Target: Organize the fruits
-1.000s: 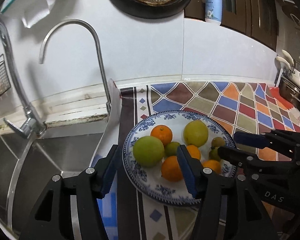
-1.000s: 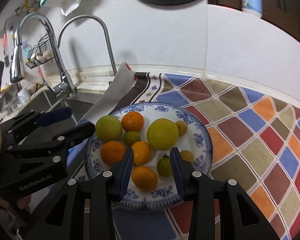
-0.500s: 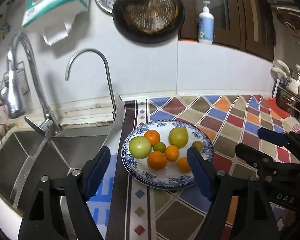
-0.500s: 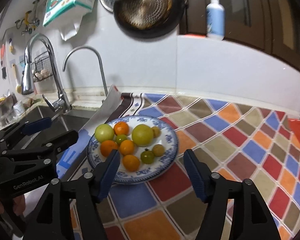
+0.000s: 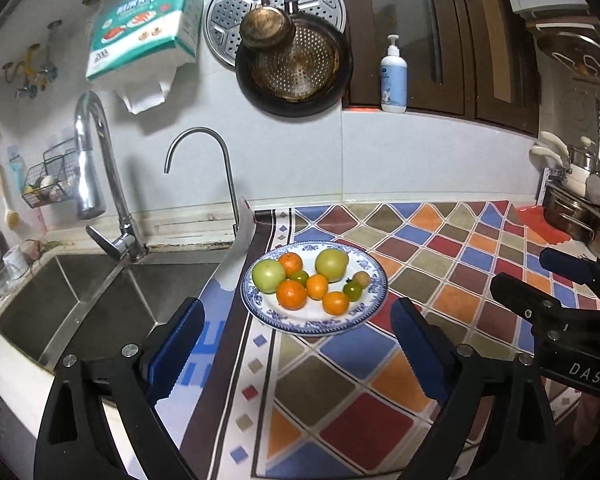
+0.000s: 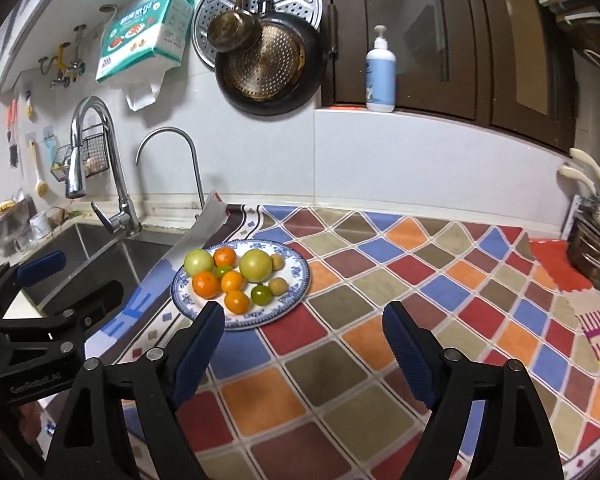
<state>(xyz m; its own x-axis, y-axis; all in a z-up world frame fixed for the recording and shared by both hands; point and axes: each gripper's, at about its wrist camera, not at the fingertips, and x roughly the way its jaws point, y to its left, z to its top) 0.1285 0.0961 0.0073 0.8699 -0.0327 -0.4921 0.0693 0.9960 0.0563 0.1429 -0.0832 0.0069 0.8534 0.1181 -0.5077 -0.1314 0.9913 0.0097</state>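
Left gripper (image 5: pixel 296 344) and right gripper (image 6: pixel 304 344): jaws wide, having just been opening, nothing between them. Beyond them, the fruits (image 5: pixel 306 280) lie together on a blue-rimmed plate (image 5: pixel 374 304) on the chequered worktop (image 6: pixel 440 288), beside the sink (image 5: pixel 80 300).

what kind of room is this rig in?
Almost certainly a home kitchen: a stainless steel sink with a chrome faucet, a black frying pan hanging on the white tiled wall, and a blue-patterned plate of fruit on the counter.
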